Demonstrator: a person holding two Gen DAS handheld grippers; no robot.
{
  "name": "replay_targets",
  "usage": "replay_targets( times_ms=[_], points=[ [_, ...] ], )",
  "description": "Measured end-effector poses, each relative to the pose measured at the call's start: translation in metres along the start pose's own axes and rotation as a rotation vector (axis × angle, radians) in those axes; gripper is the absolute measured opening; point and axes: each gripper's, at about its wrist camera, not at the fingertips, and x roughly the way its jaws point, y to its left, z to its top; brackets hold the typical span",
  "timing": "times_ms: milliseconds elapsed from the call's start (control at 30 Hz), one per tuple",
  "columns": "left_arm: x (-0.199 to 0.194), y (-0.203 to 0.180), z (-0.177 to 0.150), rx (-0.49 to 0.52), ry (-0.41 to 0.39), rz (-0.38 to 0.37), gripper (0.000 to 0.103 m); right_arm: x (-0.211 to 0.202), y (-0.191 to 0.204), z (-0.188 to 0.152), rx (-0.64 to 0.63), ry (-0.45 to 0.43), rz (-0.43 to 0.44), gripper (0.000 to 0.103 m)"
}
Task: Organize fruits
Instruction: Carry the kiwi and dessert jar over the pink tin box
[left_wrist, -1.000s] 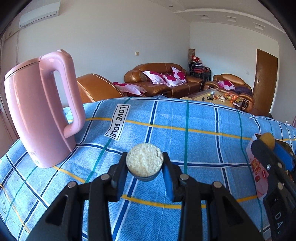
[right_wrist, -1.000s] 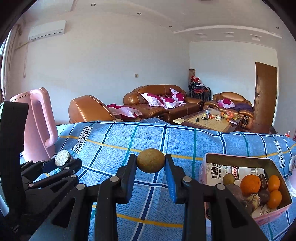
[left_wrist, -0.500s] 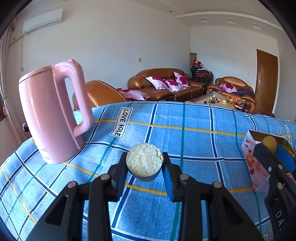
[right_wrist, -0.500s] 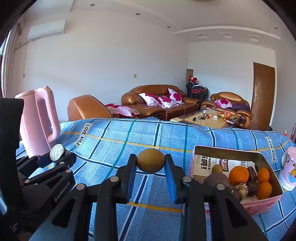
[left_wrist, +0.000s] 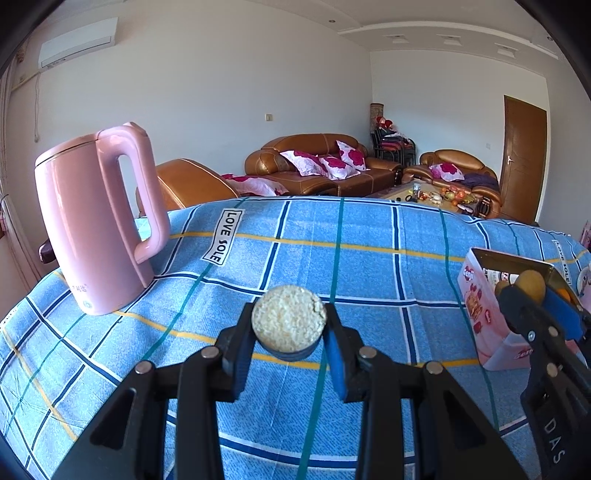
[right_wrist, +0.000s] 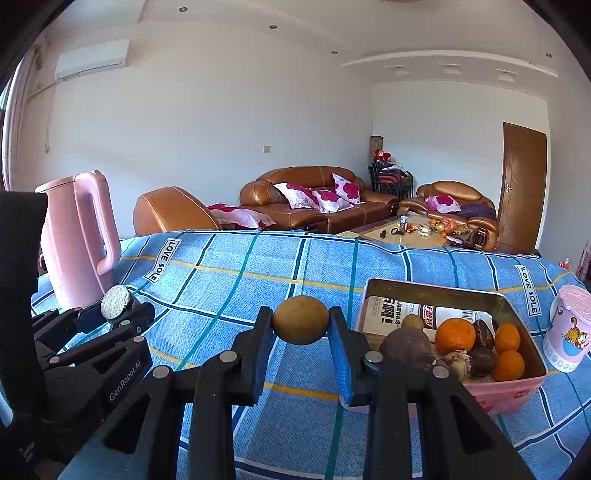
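Note:
My left gripper (left_wrist: 289, 325) is shut on a round piece with a pale grainy top and dark underside (left_wrist: 289, 322), held above the blue checked cloth; the same gripper (right_wrist: 117, 302) and piece (right_wrist: 115, 301) show at the left of the right wrist view. My right gripper (right_wrist: 300, 320) is shut on a brown oval fruit (right_wrist: 300, 319), a little left of the pink box (right_wrist: 495, 397). The box holds oranges (right_wrist: 455, 334), dark fruits and a small brown one. In the left wrist view the right gripper (left_wrist: 532, 291) and its fruit (left_wrist: 530, 284) stand in front of the box (left_wrist: 476, 299).
A tall pink kettle (left_wrist: 92, 225) stands at the table's left. A pink printed cup (right_wrist: 567, 328) sits right of the box. The blue checked cloth (left_wrist: 332, 258) covers the table. Brown sofas and a low table lie beyond the far edge.
Both grippers have drifted sideways to the right with their loads: the kettle has slid from the left edge toward the centre and the box has come further into view. Grips unchanged.

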Motion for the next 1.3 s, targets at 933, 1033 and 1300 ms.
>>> replay_targets(
  times_ms=[933,1033,1300],
  points=[
    [-0.014,-0.064,-0.003,0.034,0.006,-0.096,0.037,-0.023,-0.072,-0.005,-0.002,-0.018,-0.094,0.033],
    [-0.015,-0.072,-0.002,0.039,0.002,-0.105,0.037,-0.025,-0.082,-0.006,0.002,-0.021,-0.109,0.032],
    [-0.017,-0.091,0.002,0.051,-0.014,-0.136,0.037,-0.029,-0.108,-0.004,0.028,-0.034,-0.149,0.032]
  ],
)
